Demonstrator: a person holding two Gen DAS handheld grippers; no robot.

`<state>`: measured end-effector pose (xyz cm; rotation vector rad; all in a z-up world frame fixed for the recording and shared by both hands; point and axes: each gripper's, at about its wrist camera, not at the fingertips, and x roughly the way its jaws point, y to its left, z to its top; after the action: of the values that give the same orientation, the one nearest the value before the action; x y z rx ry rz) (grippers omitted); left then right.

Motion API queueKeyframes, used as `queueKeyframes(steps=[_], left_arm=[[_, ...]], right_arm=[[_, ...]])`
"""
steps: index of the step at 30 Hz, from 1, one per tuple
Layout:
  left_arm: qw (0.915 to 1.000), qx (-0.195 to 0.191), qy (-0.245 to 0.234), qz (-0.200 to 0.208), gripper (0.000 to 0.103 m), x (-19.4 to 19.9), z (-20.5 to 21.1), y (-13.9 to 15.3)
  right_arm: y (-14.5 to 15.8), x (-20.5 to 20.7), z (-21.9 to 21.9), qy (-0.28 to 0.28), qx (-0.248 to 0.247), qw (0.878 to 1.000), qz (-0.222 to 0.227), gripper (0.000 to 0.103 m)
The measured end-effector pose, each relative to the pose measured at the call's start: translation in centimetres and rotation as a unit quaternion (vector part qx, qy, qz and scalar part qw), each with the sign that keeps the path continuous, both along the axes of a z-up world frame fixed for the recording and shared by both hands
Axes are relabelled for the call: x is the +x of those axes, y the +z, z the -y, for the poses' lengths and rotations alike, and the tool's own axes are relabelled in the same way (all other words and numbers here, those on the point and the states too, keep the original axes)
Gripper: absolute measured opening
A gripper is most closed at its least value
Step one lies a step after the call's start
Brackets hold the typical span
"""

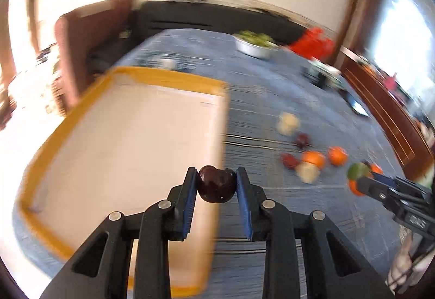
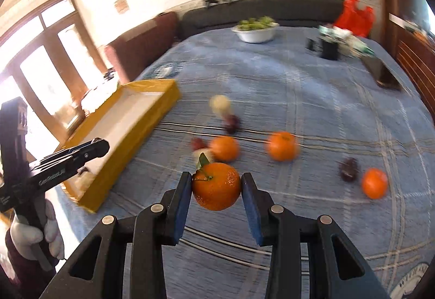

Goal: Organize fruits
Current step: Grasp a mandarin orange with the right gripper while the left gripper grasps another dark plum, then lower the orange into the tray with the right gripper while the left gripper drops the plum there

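Note:
My left gripper (image 1: 216,176) is shut on a dark red plum (image 1: 216,184) and holds it above the right edge of the yellow-rimmed white tray (image 1: 163,76). My right gripper (image 2: 216,180) is shut on an orange with a green leaf (image 2: 216,186), held above the blue tablecloth. More oranges (image 2: 282,146), dark plums (image 2: 348,169) and pale fruits (image 2: 220,103) lie loose on the cloth right of the tray (image 2: 152,119). The right gripper shows in the left wrist view (image 1: 365,179), and the left gripper shows over the tray in the right wrist view (image 2: 104,145).
A white bowl of green fruit (image 2: 257,30) stands at the table's far side. A red bag (image 2: 354,16), dark small items (image 2: 329,49) and a dark flat object (image 2: 388,76) lie at the far right. A sofa (image 2: 244,11) is behind the table.

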<state>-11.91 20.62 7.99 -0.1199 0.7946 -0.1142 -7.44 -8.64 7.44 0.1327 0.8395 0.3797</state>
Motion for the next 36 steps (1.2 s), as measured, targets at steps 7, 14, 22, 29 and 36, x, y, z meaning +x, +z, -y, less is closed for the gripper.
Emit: queueKeyframes(steps=[7, 14, 22, 29, 36], left_arm=[[0.9923, 0.0, 0.122, -0.022, 0.028, -0.5, -8.8, -1.4], [0.9869, -0.005, 0.154, -0.047, 0.028, -0.2, -11.6, -3.3], [0.986, -0.028, 0.158, -0.047, 0.036, -0.4, -12.7, -3.6], [0.9853, -0.037, 0.164, -0.03, 0.054, -1.2, -12.4, -2.2], [0.9867, -0.038, 0.158, -0.003, 0.063, -2.6, -10.8, 0.0]], right_arm=[[1.7, 1.4, -11.2, 0.121, 0.014, 0.993, 0.01, 0.041], [0.1, 3.1, -20.3, 0.19, -0.023, 0.981, -0.01, 0.041], [-3.6, 4.9, -23.1, 0.202, -0.045, 0.976, -0.061, 0.042], [-3.2, 4.5, -23.0, 0.206, -0.042, 0.976, -0.051, 0.043], [-0.4, 3.2, -18.5, 0.174, -0.013, 0.984, -0.02, 0.054]])
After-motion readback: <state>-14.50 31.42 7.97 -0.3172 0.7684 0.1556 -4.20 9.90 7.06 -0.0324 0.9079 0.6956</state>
